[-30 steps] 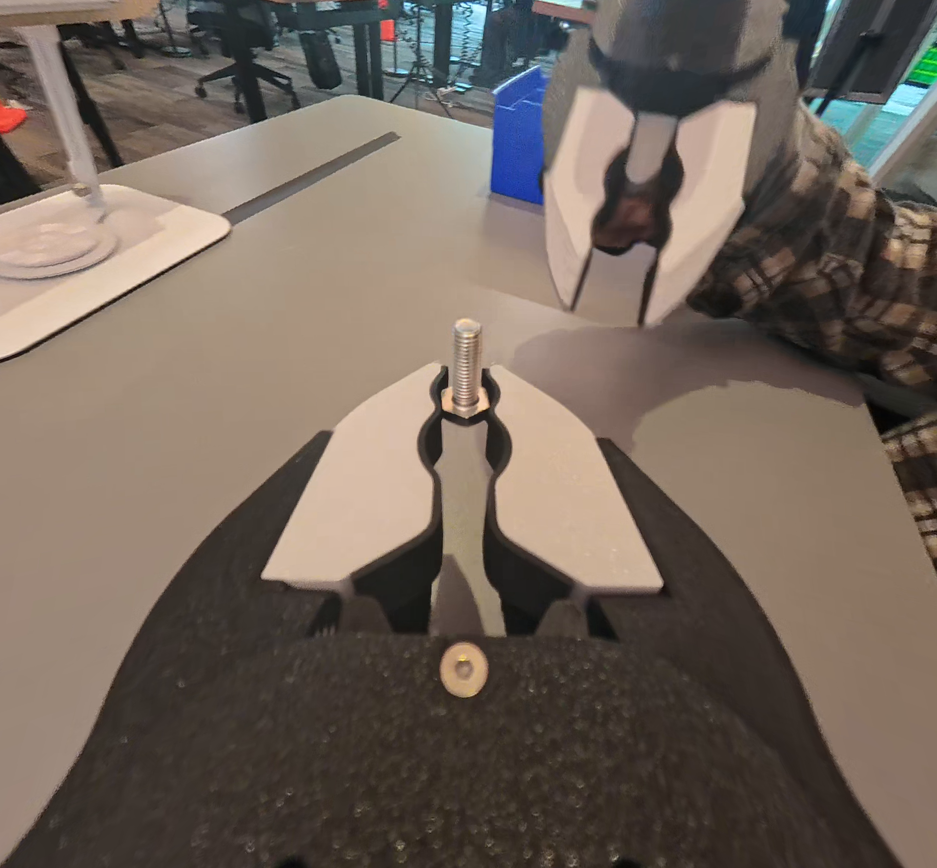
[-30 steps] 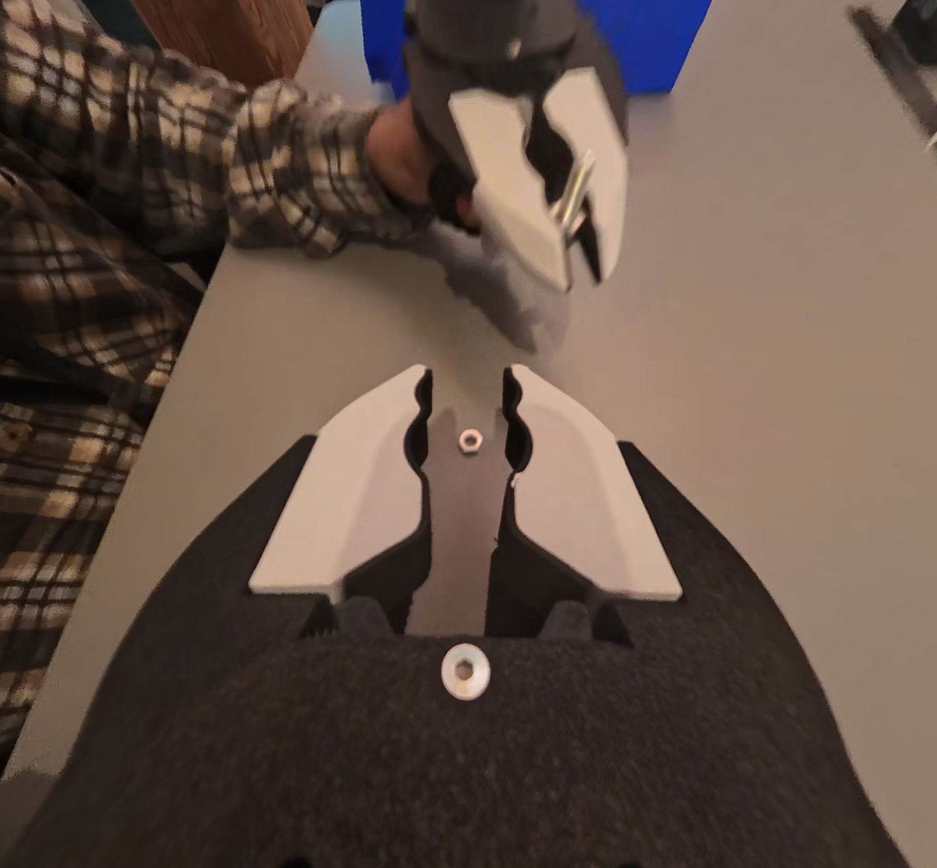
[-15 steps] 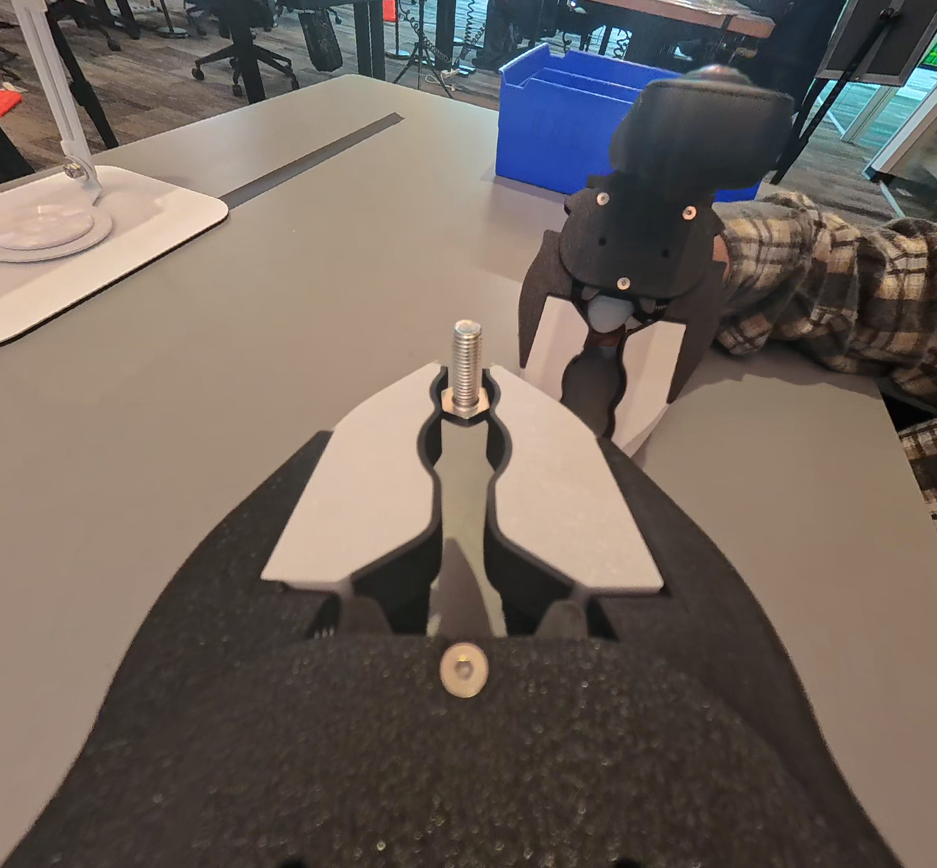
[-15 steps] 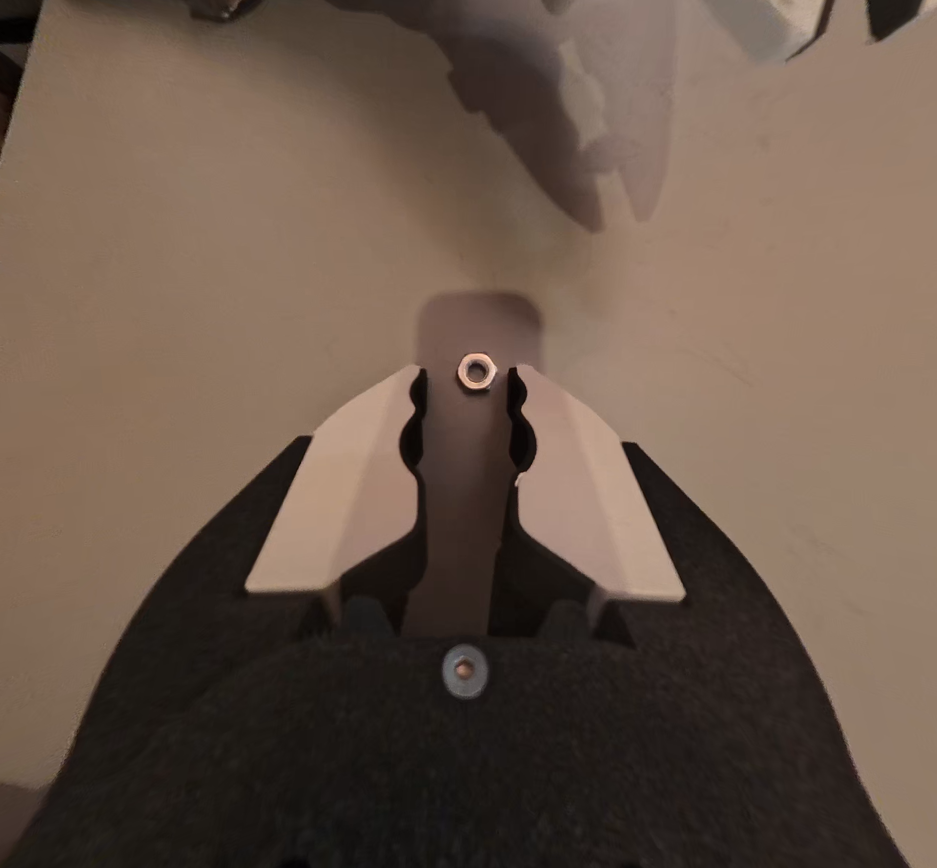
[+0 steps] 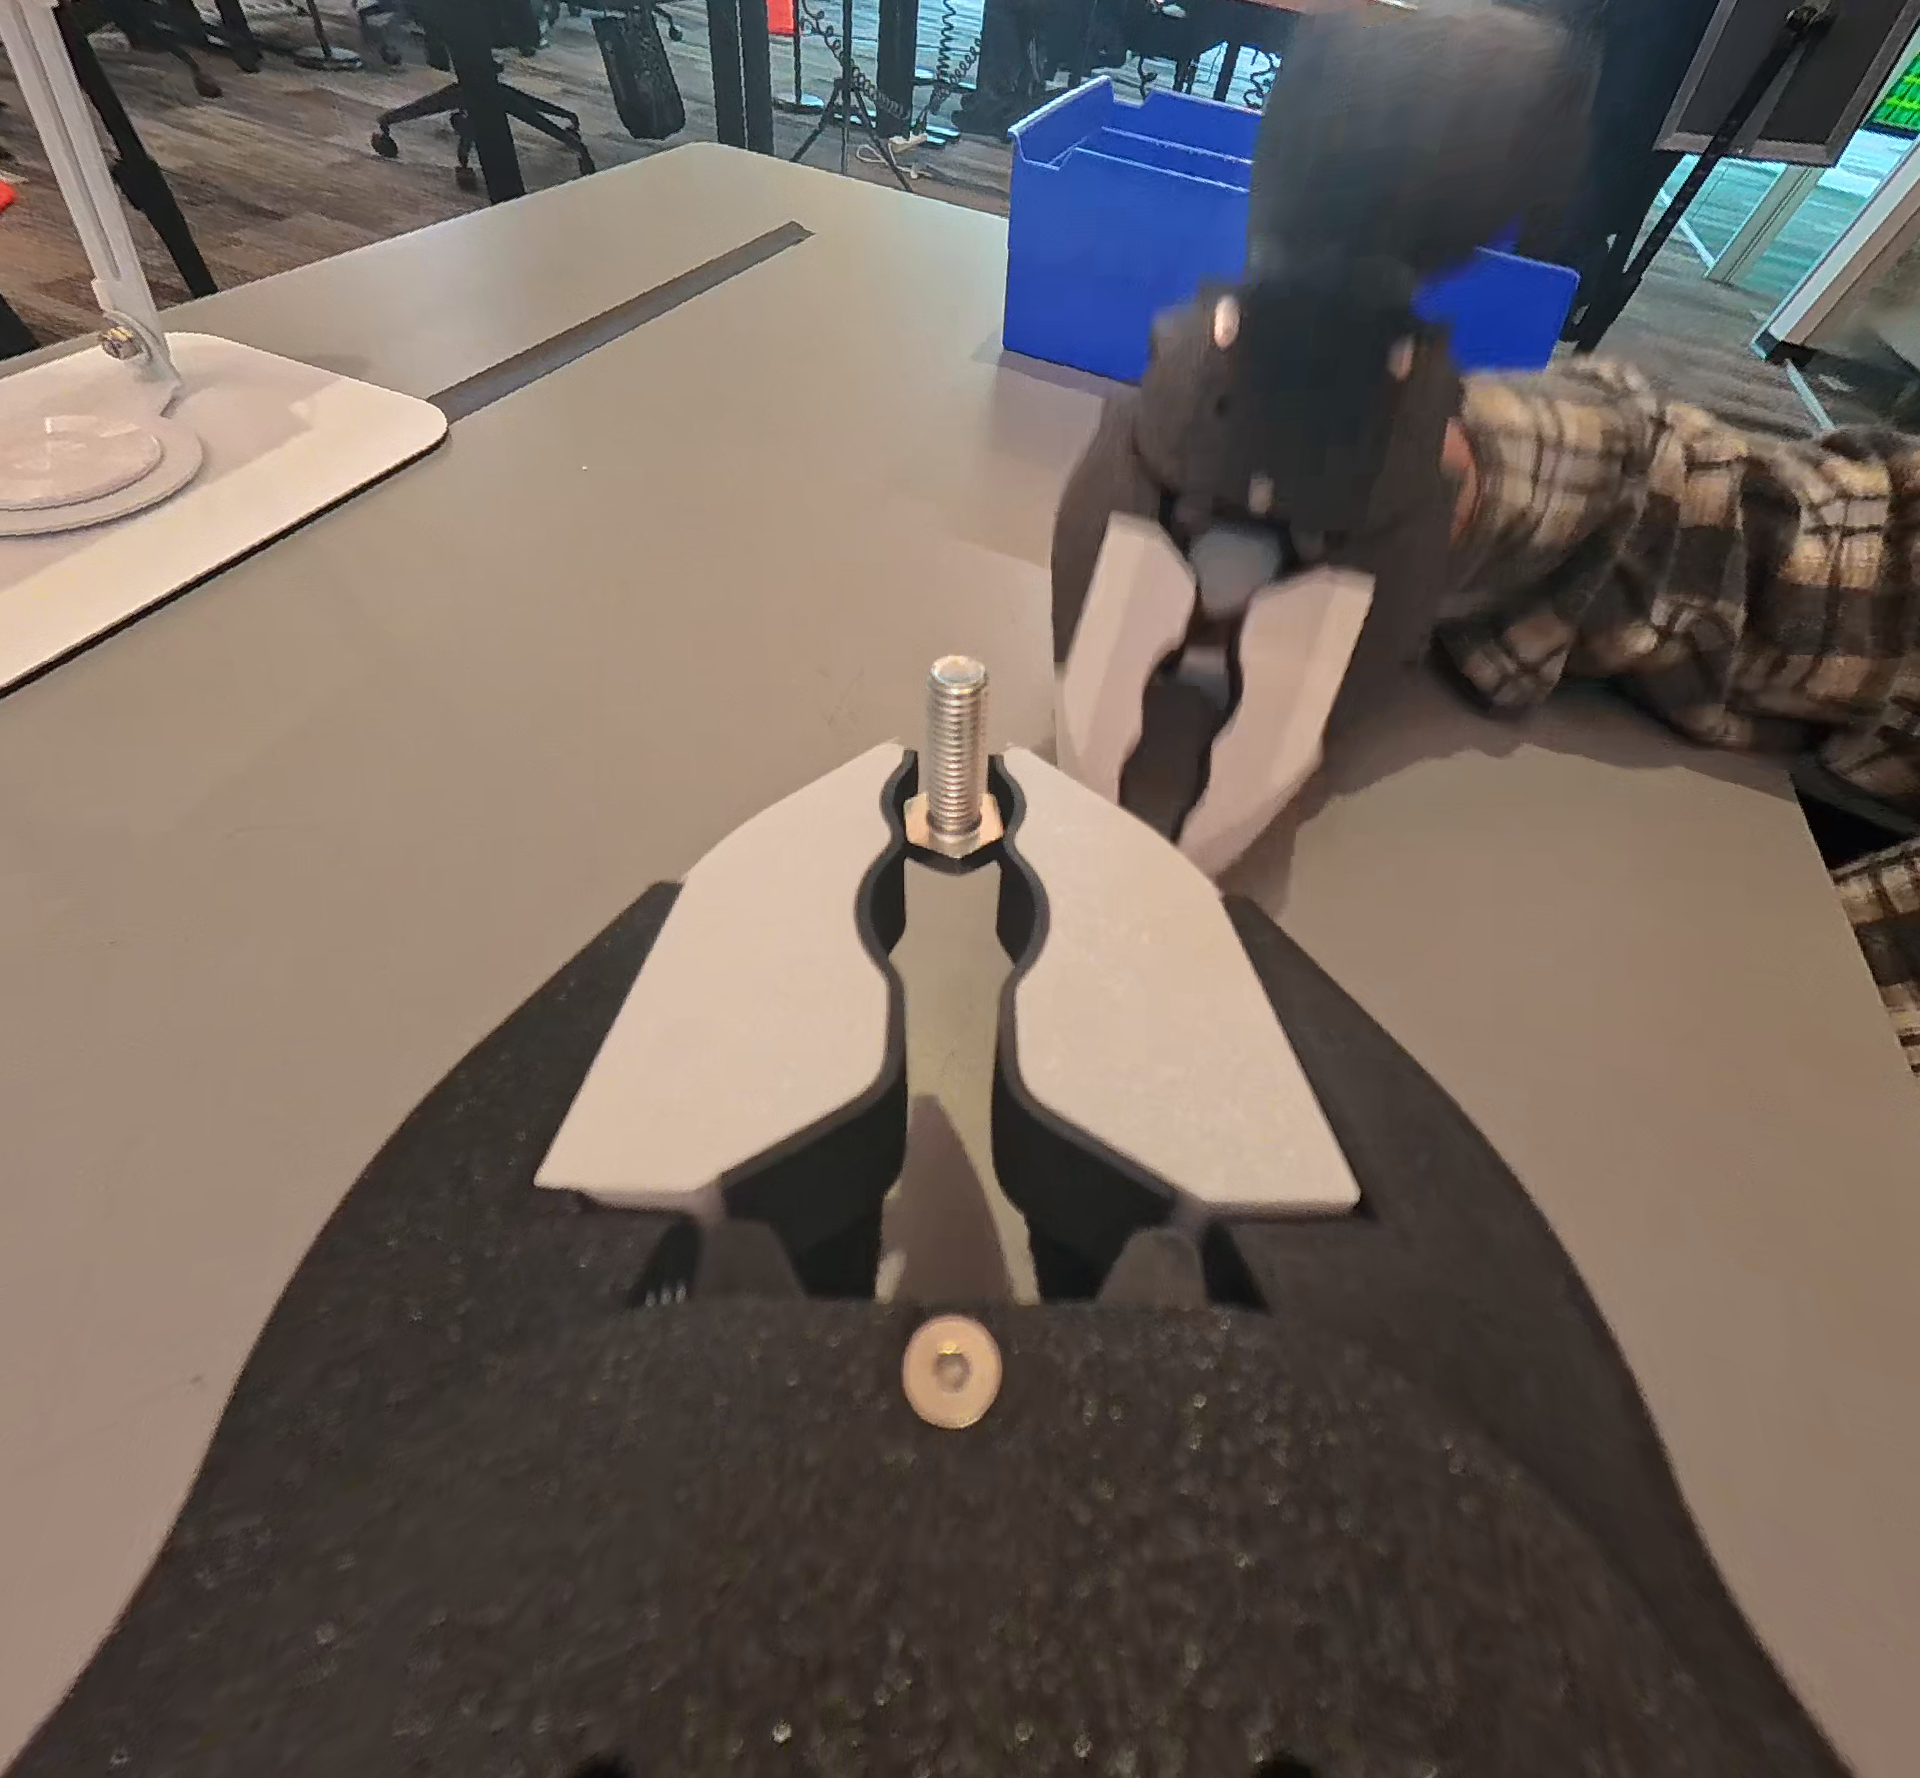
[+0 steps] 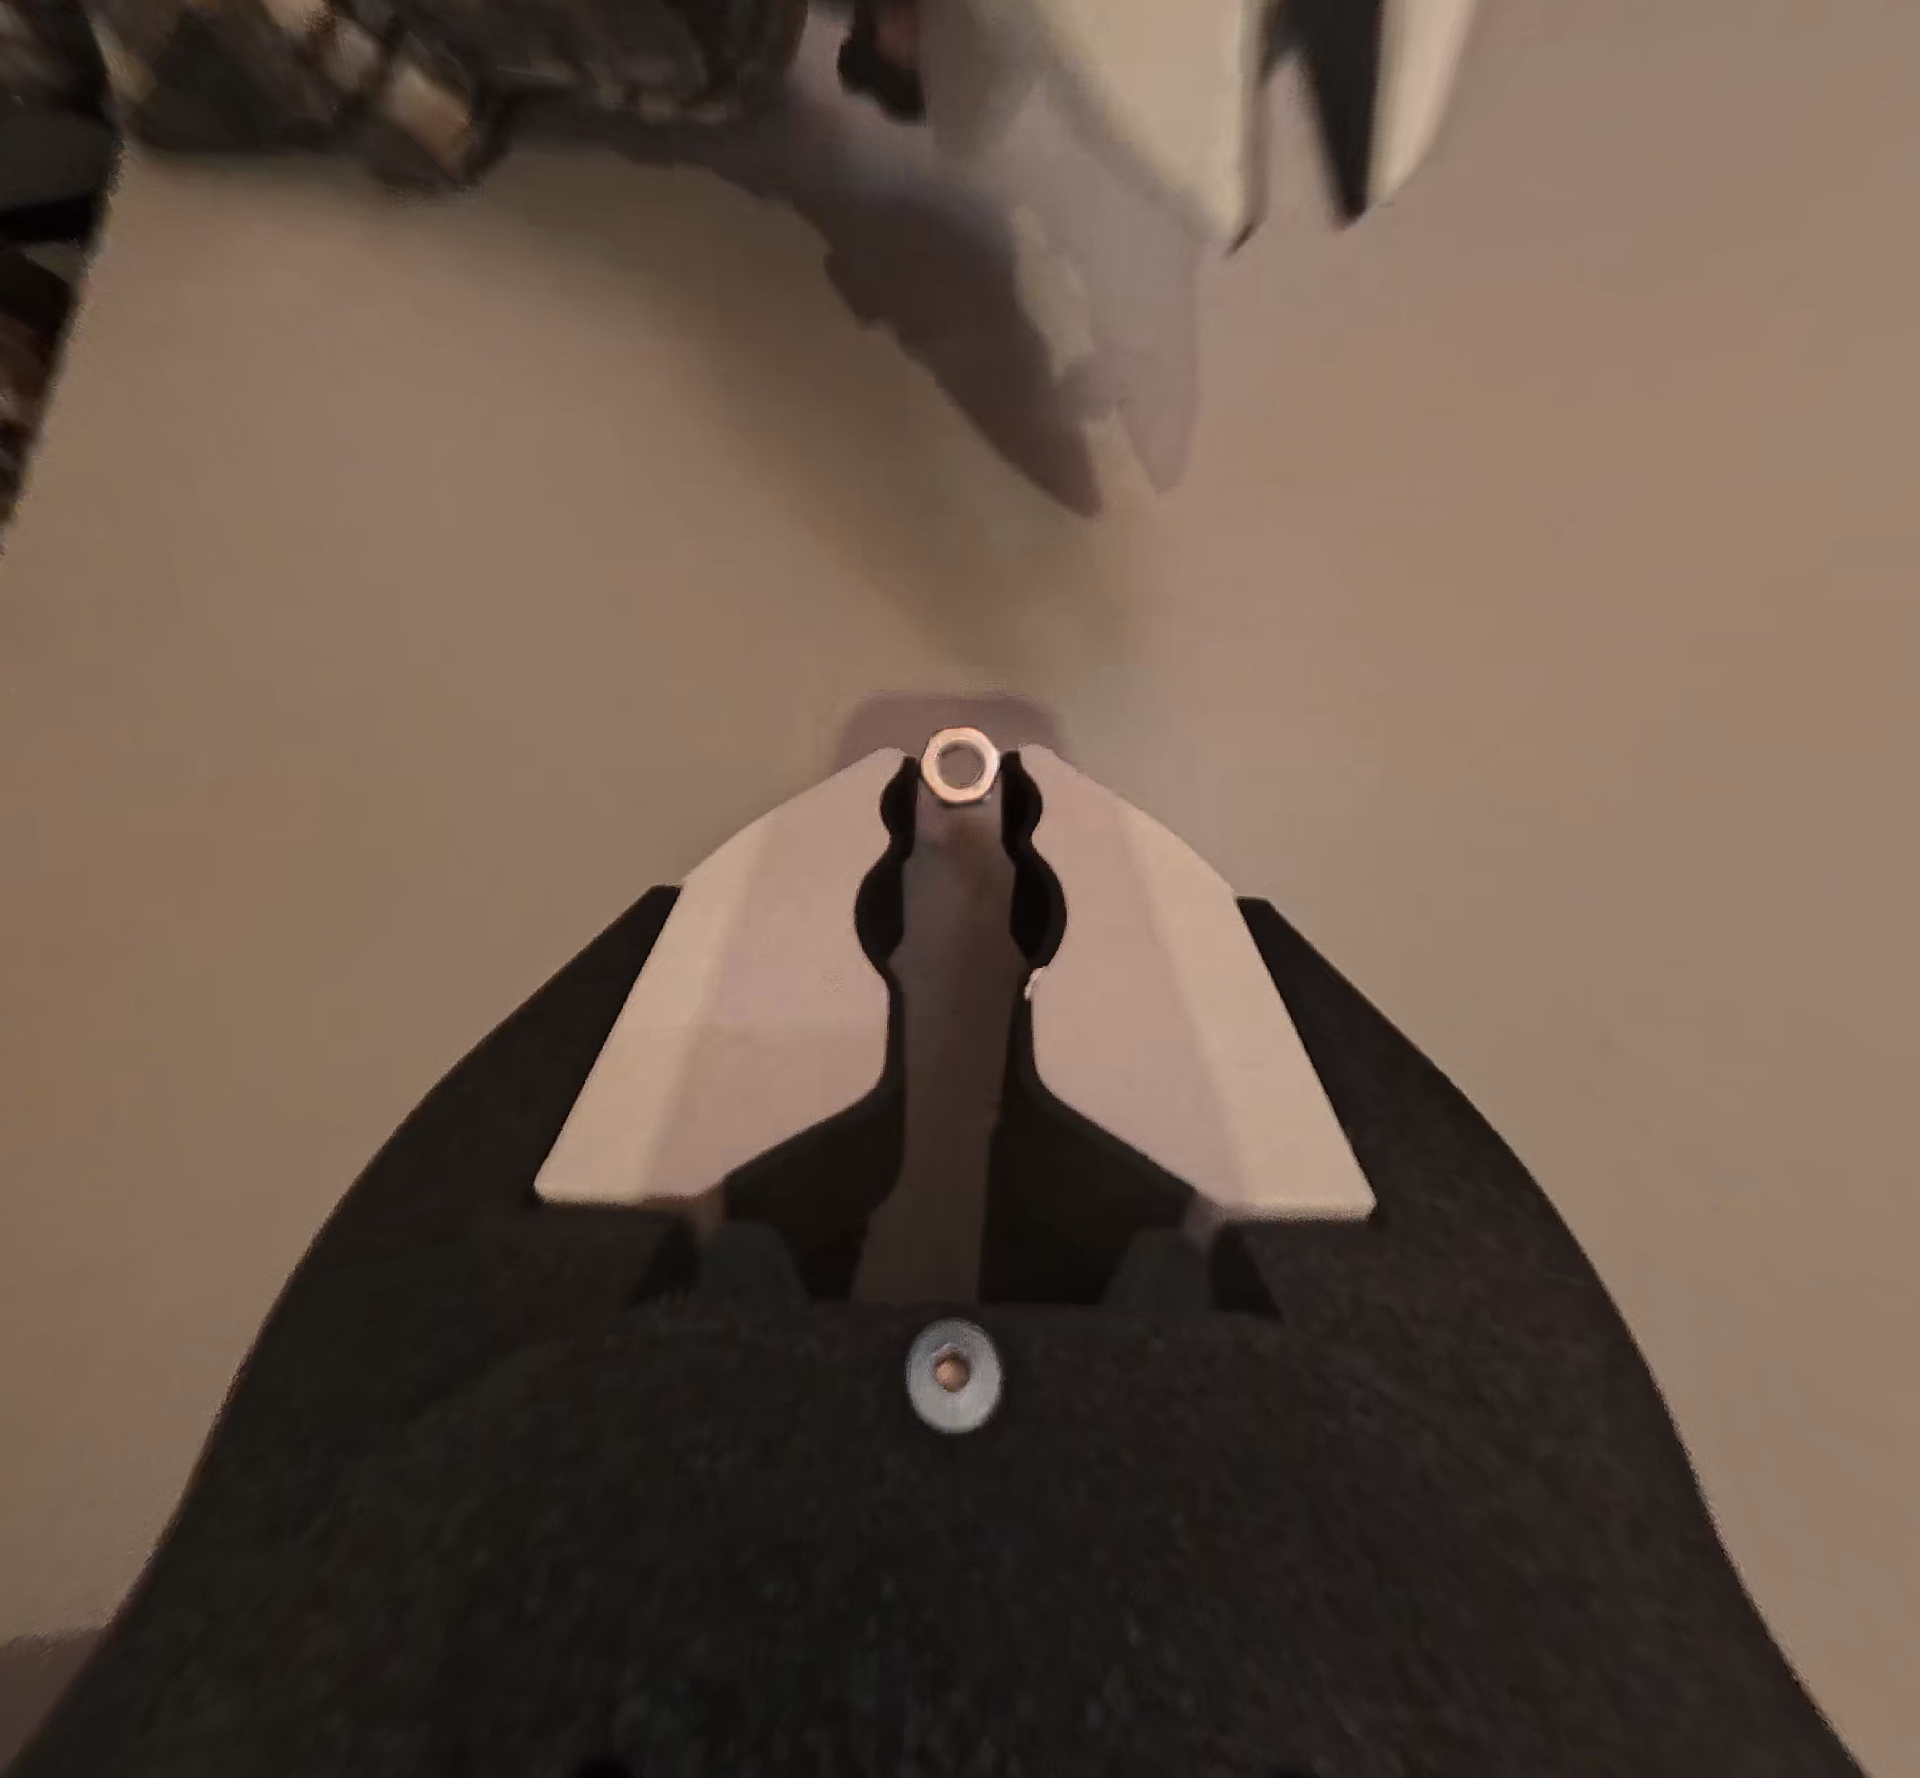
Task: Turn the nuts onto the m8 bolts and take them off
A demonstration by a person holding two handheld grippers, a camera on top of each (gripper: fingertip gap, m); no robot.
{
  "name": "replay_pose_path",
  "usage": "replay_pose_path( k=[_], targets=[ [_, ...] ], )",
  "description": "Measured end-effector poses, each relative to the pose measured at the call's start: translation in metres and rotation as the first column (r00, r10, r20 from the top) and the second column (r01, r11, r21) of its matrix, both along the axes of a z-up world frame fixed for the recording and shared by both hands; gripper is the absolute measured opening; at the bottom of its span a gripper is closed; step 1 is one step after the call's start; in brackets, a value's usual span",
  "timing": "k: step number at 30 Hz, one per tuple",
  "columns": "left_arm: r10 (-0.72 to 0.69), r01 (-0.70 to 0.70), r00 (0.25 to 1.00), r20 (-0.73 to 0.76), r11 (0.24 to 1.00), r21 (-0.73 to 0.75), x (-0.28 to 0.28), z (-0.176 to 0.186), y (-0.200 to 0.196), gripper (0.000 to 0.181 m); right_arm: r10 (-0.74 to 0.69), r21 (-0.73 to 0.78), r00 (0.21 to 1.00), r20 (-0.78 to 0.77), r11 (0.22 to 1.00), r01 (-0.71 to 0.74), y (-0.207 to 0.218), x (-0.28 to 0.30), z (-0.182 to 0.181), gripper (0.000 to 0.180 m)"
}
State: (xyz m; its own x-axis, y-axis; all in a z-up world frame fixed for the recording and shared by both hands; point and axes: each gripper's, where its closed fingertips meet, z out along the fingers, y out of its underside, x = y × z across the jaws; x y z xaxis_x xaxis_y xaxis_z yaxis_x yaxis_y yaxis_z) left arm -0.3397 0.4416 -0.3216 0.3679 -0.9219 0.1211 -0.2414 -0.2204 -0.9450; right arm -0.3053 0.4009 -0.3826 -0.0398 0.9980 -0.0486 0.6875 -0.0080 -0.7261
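My left gripper (image 5: pixel 951 798) is shut on the hex head of a silver M8 bolt (image 5: pixel 957 741) and holds it above the grey table (image 5: pixel 520 689), threaded shaft pointing up. My right gripper (image 6: pixel 961 772) points down at the table, and its fingertips (image 6: pixel 888 793) are closed in on a small silver nut (image 6: pixel 958 778) lying flat between them. In the left wrist view the right gripper (image 5: pixel 1153 814) is blurred, just right of the bolt, tips on the table. In the right wrist view the left gripper (image 6: pixel 1288 211) shows blurred at the top.
A blue bin (image 5: pixel 1122 253) stands at the table's far side. A white lamp base (image 5: pixel 208 450) lies at the left. A plaid sleeve (image 5: pixel 1662 565) rests on the table at the right, near the table's edge (image 5: pixel 1849 897). A dark slot (image 5: pixel 623 315) runs across the far tabletop. There is about 8 cm between the tips of the two grippers.
My right gripper came down from the air and tipped over the nut. Its jaws then narrowed from wide open onto the nut. My left gripper kept the bolt nearly still.
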Motion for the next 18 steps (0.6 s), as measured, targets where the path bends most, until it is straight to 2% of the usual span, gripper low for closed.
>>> replay_pose_path(
  k=[1, 5, 8, 12, 18],
  targets=[
    [-0.004, 0.004, 1.000, 0.000, 1.000, -0.001, 0.001, 0.000, -0.001, 0.012, -0.013, 0.002, 0.999, -0.033, 1.000, 0.013, 0.004, 0.002, 0.016, 0.015],
    [-0.028, 0.028, 0.999, -0.024, 1.000, 0.003, 0.007, -0.003, -0.006, 0.012, -0.011, 0.078, 0.996, -0.086, 0.997, 0.018, 0.020, 0.005, 0.081, 0.015],
    [-0.049, 0.050, 0.998, -0.041, 0.999, 0.018, 0.014, -0.004, -0.011, 0.012, 0.050, 0.115, 0.996, -0.072, 0.993, -0.042, 0.019, -0.008, 0.110, 0.015],
    [-0.064, 0.066, 0.996, -0.066, 0.997, 0.036, 0.019, -0.005, -0.016, 0.012, 0.111, 0.111, 0.994, -0.026, 0.988, -0.107, 0.016, -0.026, 0.114, 0.015],
    [-0.071, 0.075, 0.994, -0.084, 0.996, 0.047, 0.021, -0.006, -0.018, 0.012, 0.130, 0.090, 0.991, -0.002, 0.988, -0.130, 0.015, -0.036, 0.103, 0.015]
  ],
)
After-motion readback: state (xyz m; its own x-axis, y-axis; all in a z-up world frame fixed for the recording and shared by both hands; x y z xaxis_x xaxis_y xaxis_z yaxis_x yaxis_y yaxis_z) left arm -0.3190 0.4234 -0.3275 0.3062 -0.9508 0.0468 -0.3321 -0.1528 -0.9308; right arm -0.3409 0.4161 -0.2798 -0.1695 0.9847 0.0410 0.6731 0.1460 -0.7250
